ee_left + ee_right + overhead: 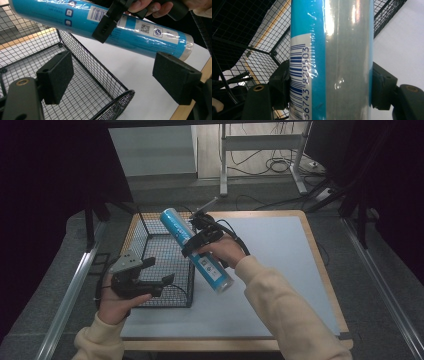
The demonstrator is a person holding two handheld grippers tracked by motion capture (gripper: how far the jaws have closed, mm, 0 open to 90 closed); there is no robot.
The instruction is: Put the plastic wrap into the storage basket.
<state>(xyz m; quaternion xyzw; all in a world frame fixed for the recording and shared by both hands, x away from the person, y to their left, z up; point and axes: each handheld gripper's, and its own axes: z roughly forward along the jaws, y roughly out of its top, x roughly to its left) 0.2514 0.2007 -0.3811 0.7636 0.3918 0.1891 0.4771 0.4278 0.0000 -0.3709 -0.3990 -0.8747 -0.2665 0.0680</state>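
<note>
— Why carried so high and slanted?

— Probably to clear the rim of the black wire-mesh basket (182,290). Held in the air above the basket's right wall: a long blue cylindrical tube wrapped in glossy clear film (212,270), far end raised over the mesh, near end lower and out over the pale white table sheet (280,260). Touching neither basket nor sheet.

— Gripped where?

— Across the middle, near the barcode label. Sensible for a long, slick thing: less tipping than a hold near one end.

— And the right gripper (197,242)?

— Closed firmly on the tube. Black foam pads (384,85) pressed against both sides of the round body, film slightly wrinkled beside the barcode. Nothing else between the jaws.

— Slip risk?

— Some, as a guess. Smooth film, round wall, flat pads; better lowered slowly than swung.

— Left gripper (159,270)?

— Wide open, holding nothing. Poised over the near left part of the basket, pads spread with bare air between them, pointed across the mesh toward the tube. Seen from its own camera: basket wall below, tube passing above and ahead, well apart from both pads.

— Why parked there?

— Likely waiting, either to steady the basket or to take the tube's lower end. Hard to say which.

— Next move, then?

— Judging by the tilt: down and leftward into the basket, raised end first past the rim.
</note>
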